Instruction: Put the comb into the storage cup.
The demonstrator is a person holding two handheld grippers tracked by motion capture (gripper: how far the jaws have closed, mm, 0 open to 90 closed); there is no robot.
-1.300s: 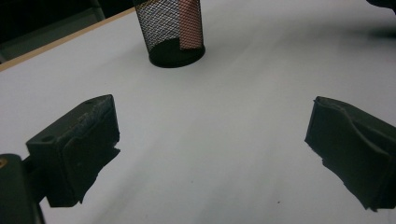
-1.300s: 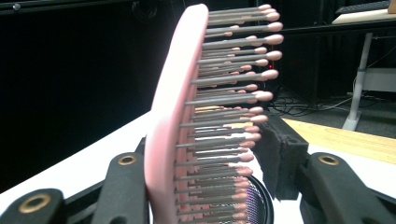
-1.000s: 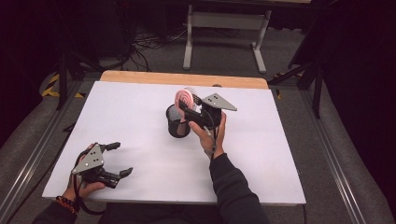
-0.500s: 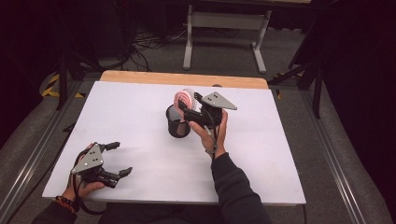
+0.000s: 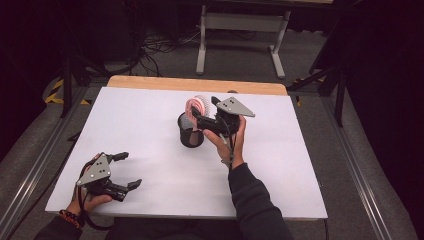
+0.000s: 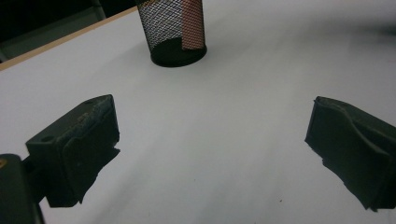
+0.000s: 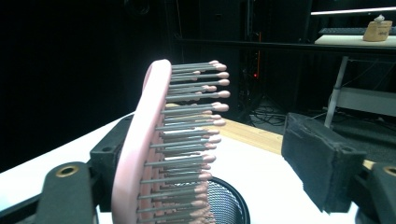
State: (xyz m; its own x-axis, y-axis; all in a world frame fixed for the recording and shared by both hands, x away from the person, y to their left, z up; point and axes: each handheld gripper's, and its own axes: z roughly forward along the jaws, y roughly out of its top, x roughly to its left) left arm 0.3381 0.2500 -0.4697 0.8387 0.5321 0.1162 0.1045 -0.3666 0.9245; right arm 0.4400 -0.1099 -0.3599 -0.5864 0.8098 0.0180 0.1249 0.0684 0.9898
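A pink hairbrush (image 5: 196, 104) stands head-up in a black mesh cup (image 5: 190, 133) near the middle of the white table (image 5: 140, 120). My right gripper (image 5: 204, 108) is open around the brush head. In the right gripper view the hairbrush (image 7: 156, 140) has its back against the left jaw, and a gap separates the bristle tips from the right jaw, above the cup (image 7: 229, 205). My left gripper (image 5: 129, 170) rests open at the table's front left with nothing between its jaws. In its view, the left gripper (image 6: 210, 149) faces the cup (image 6: 168, 28) and the brush handle (image 6: 192, 23) inside it.
A wooden strip (image 5: 195, 85) runs along the table's far edge. Behind it are a grey desk frame (image 5: 240, 22) and cables on the floor. Metal rails (image 5: 350, 165) run along both sides of the table.
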